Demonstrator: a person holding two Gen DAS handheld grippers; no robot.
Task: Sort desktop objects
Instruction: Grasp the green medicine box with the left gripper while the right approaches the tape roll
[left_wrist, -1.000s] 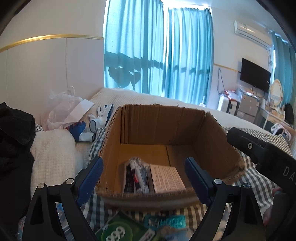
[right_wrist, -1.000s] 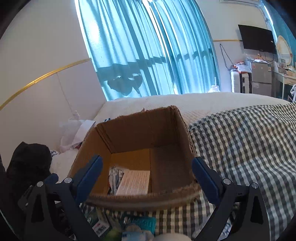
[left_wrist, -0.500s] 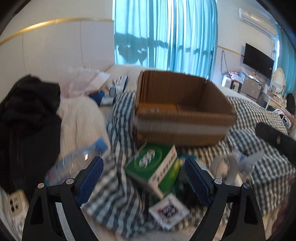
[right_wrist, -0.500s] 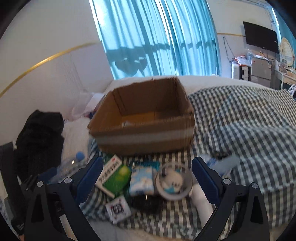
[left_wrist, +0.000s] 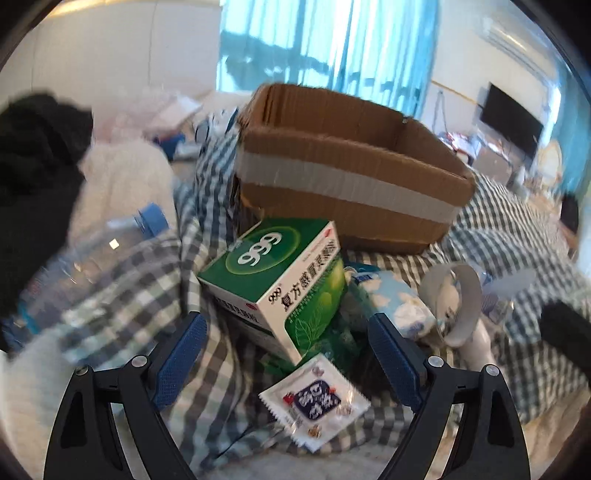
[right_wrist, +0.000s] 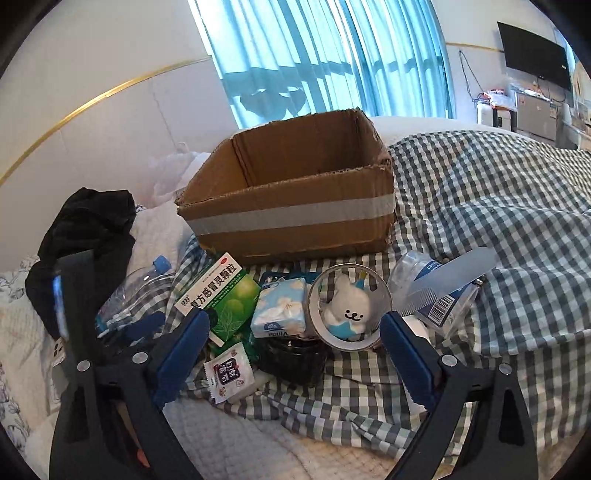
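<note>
An open cardboard box (left_wrist: 347, 184) (right_wrist: 295, 218) stands on a checked cloth. In front of it lies a pile: a green medicine box (left_wrist: 277, 273) (right_wrist: 218, 299), a small white sachet (left_wrist: 316, 400) (right_wrist: 229, 373), a blue tissue pack (right_wrist: 280, 312) (left_wrist: 400, 306), and a tape roll (right_wrist: 349, 306) with a small white plush toy inside. A clear comb (right_wrist: 450, 277) rests on a clear packet. My left gripper (left_wrist: 286, 354) hovers open over the green box and the sachet. My right gripper (right_wrist: 295, 350) hangs open above the tissue pack and the tape roll. Neither holds anything.
A clear water bottle with a blue cap (left_wrist: 99, 254) (right_wrist: 144, 284) lies left of the pile. Black clothing (right_wrist: 85, 236) and a white blanket (left_wrist: 122, 184) sit further left. Blue curtains, a wall and a television are behind the bed.
Both grippers have pulled back from over the box and sunk, so the pile in front of the box now fills the views. Both stayed open.
</note>
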